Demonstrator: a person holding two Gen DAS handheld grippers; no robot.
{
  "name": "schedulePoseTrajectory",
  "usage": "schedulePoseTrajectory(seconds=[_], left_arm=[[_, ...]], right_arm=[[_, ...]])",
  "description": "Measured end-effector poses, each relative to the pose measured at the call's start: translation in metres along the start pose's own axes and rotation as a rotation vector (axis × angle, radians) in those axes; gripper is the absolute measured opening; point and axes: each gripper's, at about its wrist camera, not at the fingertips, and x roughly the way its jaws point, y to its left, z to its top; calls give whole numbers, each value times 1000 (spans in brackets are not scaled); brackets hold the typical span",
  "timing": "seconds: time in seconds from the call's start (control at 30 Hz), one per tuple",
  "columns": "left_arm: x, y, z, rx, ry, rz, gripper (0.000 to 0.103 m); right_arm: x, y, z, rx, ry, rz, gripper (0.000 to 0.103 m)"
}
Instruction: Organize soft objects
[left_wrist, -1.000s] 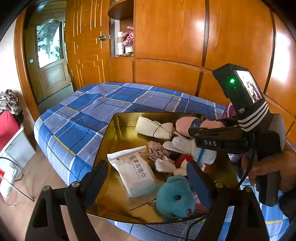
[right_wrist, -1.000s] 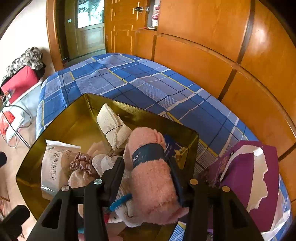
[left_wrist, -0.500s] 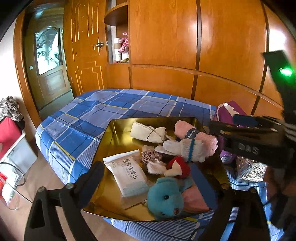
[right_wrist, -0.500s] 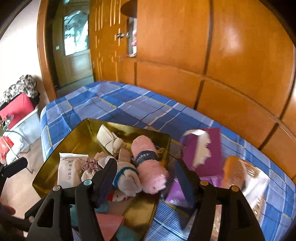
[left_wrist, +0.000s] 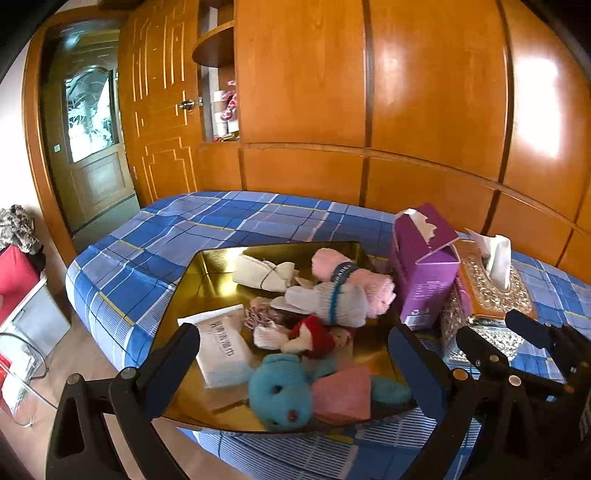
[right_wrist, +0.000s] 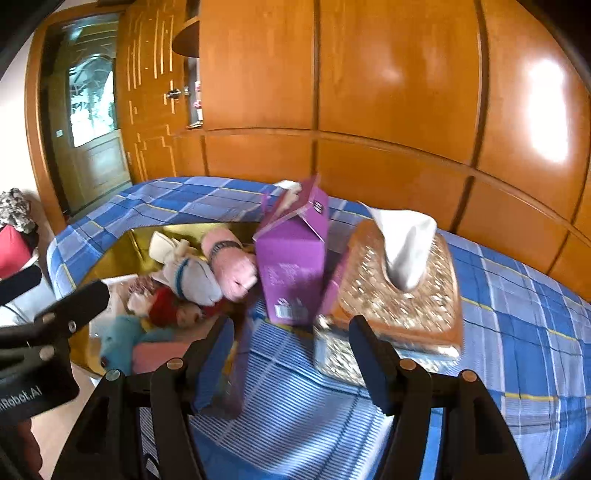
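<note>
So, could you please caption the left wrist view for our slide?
Left gripper, jaws opening and empty, above a gold tray of soft toys on a plaid bed.

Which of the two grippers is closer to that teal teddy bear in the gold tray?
Left. The left gripper hangs with the teal teddy bear right between its opening fingers; the right gripper is off beside the tissue box.

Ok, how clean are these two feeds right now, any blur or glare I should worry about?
Left wrist view: sharp on the gold tray and teal bear; strong glare on the wardrobe panels; fisheye bends the edges. Right wrist view: motion-smeared, the purple box and tissue box look soft; same glare patch up right.
</note>
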Motion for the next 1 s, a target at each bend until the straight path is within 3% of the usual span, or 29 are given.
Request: schedulePoseTrajectory(seconds=[0.3,1.0], left_arm=[[-5,-4,-2,-7,-6,7,103],[2,11,-2,-59,0,42,103]], right_arm=[[-11,-4,-1,9,-29,-17,66],[-3,1,-6,2,6,-2,66]])
